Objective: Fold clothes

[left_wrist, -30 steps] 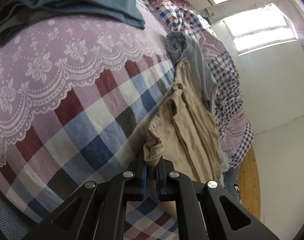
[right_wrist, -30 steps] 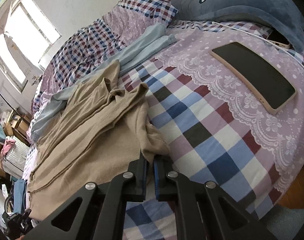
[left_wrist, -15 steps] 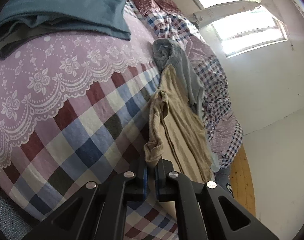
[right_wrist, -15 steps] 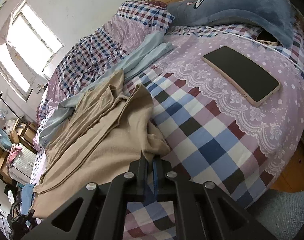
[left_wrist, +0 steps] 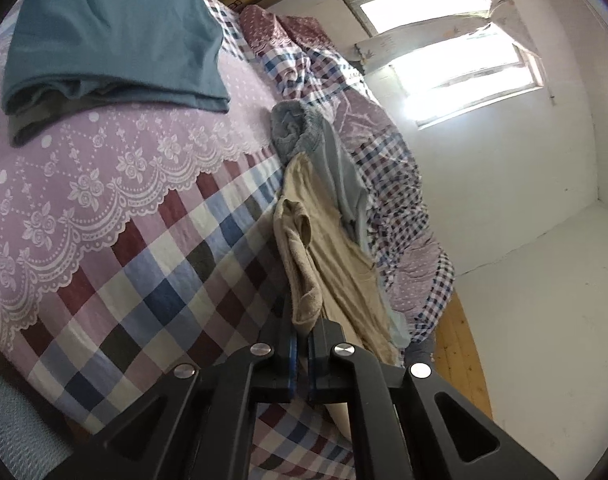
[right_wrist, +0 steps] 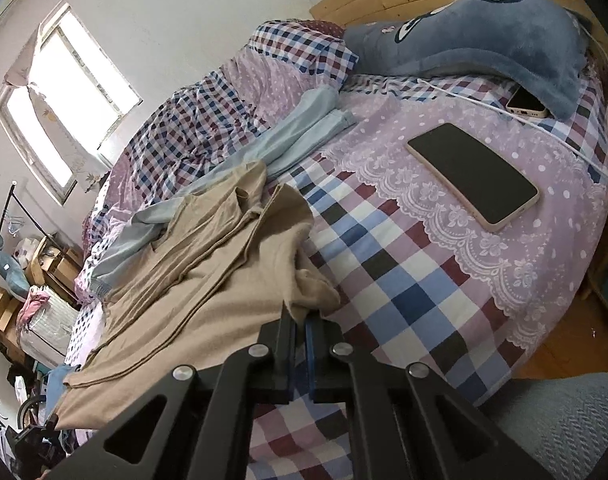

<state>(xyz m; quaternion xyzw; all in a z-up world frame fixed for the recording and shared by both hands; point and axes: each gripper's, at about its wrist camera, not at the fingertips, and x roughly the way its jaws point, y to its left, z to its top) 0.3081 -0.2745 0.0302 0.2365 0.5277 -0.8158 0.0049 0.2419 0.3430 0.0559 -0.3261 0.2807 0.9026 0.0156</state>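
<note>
Two corners pinched: our left gripper (left_wrist: 300, 330) and right gripper (right_wrist: 300, 326) each clamp the beige garment (right_wrist: 208, 280) lying on the bed (right_wrist: 403, 280). We'd lift evenly, keep the edge taut, so it doesn't drag the light blue garment (right_wrist: 296, 136).

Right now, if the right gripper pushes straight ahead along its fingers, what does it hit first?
The beige garment the right gripper is shut on: its bunched fold lies just ahead. Past that probably the checked bedsheet; depth is unclear.
</note>
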